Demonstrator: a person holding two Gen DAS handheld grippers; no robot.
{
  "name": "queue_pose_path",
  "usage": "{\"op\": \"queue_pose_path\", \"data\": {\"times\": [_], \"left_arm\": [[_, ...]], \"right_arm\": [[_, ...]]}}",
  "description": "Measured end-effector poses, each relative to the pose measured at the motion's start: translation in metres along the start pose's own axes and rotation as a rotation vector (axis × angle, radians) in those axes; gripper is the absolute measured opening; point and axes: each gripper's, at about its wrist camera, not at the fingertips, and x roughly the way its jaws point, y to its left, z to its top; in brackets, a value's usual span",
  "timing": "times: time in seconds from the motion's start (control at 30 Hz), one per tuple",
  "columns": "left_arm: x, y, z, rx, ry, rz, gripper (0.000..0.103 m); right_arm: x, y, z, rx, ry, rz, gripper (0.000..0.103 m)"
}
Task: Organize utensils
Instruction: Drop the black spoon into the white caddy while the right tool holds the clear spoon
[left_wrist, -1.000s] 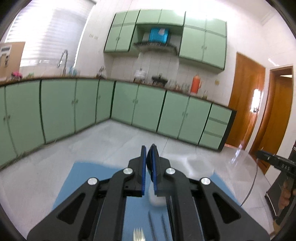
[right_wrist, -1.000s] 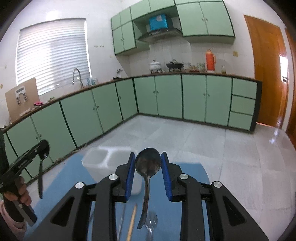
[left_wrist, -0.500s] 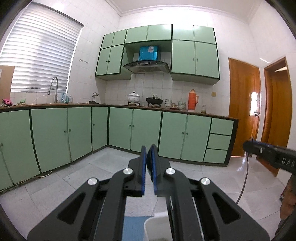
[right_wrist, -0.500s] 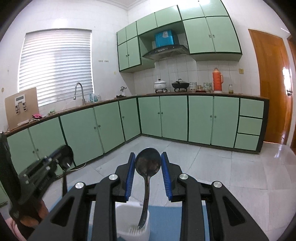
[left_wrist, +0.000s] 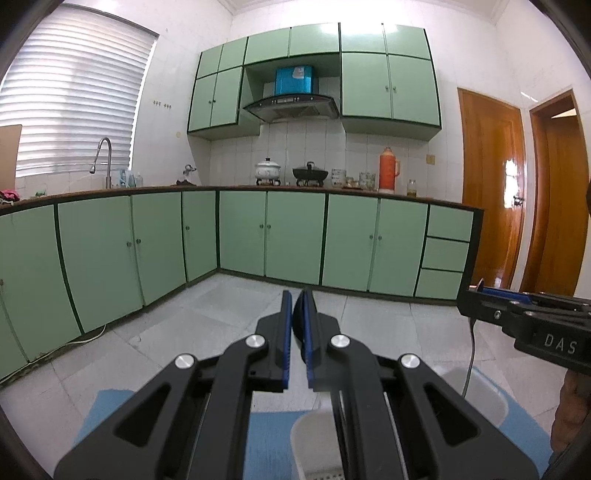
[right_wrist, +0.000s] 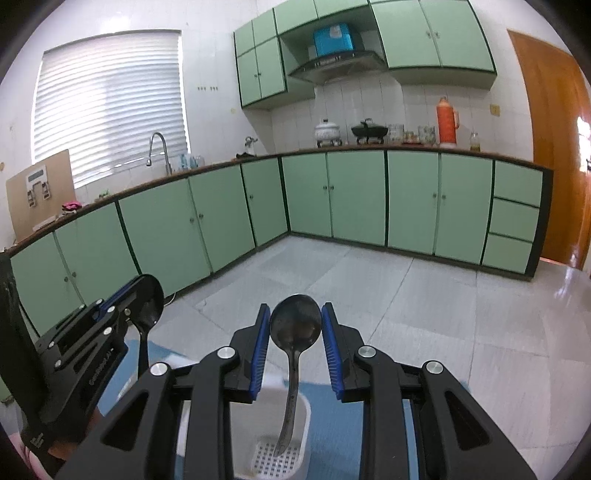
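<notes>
Two dark spoons (right_wrist: 295, 328) (right_wrist: 149, 306), bowls up, handles down; white perforated-bottom holder (right_wrist: 275, 448) beneath

Green cabinets (left_wrist: 295, 236), orange thermos (left_wrist: 388, 170) and two pots on the counter, wooden door (left_wrist: 487, 184), window blinds (right_wrist: 110, 103).

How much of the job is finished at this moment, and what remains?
Nothing sits in the white holder yet. In hand: the right gripper holds a dark spoon by its bowl, handle hanging into the holder; the left gripper holds a black spoon beside it. Left: lower and release both.
</notes>
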Motion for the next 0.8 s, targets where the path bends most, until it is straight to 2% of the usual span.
{"op": "queue_pose_path", "data": {"times": [0.2, 0.43, 0.5, 0.57, 0.73, 0.8], "left_arm": [[0.001, 0.007, -0.013, -0.006, 0.046, -0.006, 0.006], [-0.005, 0.015, -0.025, -0.005, 0.12, -0.015, 0.012], [-0.009, 0.019, -0.027, -0.014, 0.142, -0.017, 0.021], [-0.015, 0.022, -0.028, -0.027, 0.153, -0.017, 0.042], [-0.04, 0.028, -0.023, -0.036, 0.156, -0.007, 0.058], [-0.049, 0.031, -0.021, -0.044, 0.157, -0.001, 0.062]], "right_arm": [[0.003, -0.001, -0.015, 0.02, 0.042, 0.01, 0.028], [0.002, -0.001, -0.026, 0.028, 0.073, 0.031, 0.029], [-0.004, 0.002, -0.029, 0.02, 0.062, 0.026, 0.033], [-0.009, 0.005, -0.029, 0.014, 0.051, 0.03, 0.038], [-0.034, 0.005, -0.03, 0.006, 0.018, 0.019, 0.049], [-0.044, 0.003, -0.03, 0.012, 0.008, 0.017, 0.05]]}}
